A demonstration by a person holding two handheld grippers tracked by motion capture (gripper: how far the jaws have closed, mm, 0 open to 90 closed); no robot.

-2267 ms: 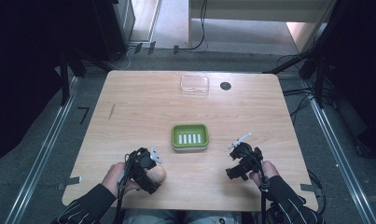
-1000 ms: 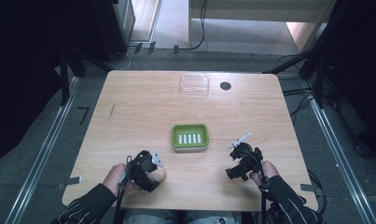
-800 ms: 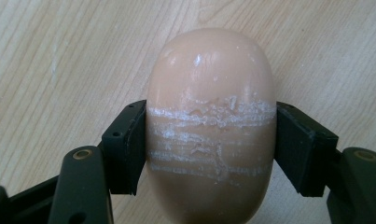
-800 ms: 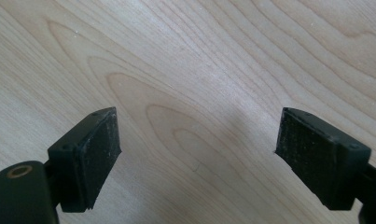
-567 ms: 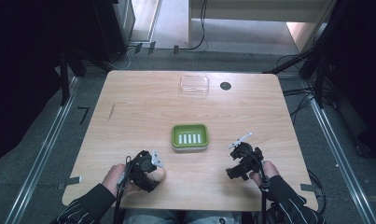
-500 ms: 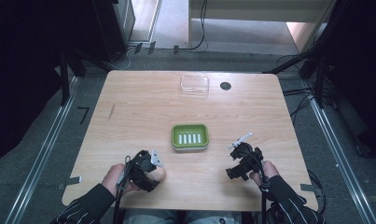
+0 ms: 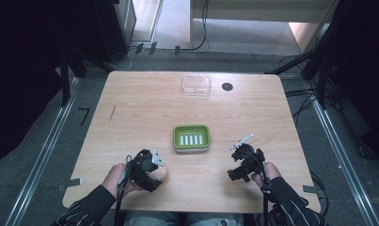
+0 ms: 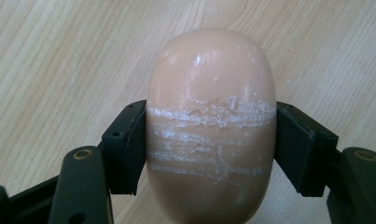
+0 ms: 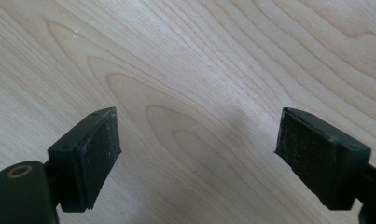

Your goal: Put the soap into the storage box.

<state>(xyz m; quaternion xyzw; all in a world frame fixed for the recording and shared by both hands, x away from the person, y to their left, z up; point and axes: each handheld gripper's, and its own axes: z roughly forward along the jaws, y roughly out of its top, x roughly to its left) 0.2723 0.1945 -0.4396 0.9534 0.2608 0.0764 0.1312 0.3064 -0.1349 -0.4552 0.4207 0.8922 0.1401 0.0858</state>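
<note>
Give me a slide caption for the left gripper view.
Left gripper clamps a scuffed peach soap bar over the wooden table.

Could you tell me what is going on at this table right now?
A person holds a gripper in each hand. The left gripper is shut on a peach-coloured soap bar just above the table. The right gripper is open over bare wood. A green soap dish sits mid-table, a clear lid at the far edge.
</note>
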